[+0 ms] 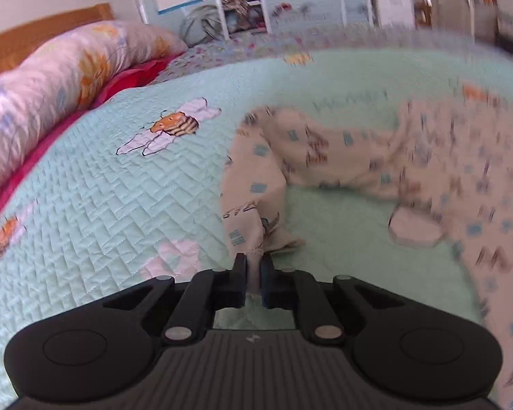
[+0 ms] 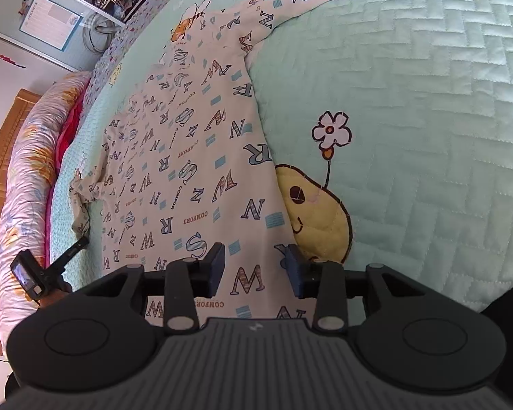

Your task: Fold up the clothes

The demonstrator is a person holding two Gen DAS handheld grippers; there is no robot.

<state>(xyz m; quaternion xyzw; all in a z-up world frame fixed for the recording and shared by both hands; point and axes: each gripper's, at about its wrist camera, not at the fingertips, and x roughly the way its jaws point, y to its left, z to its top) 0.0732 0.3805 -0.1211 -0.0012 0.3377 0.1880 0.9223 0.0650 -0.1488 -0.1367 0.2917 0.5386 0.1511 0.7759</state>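
The left gripper (image 1: 254,263) pinches a corner of the cream cloth garment with letters printed on it (image 1: 325,157). The right gripper (image 2: 255,259) is partly open over the garment, gripping nothing. The garment lies spread on the mint green quilted bedspread (image 2: 410,85). Farther off sits a long flowery pillow (image 1: 51,78).

- The garment (image 2: 195,157) was cream, printed with blue and brown letters and small blue blocks.
- The quilt (image 2: 410,102) was mint green, stitched in herringbone, with bee, flower and yellow pear pictures.
- The pillow (image 1: 51,78) was lilac with orange flowers.
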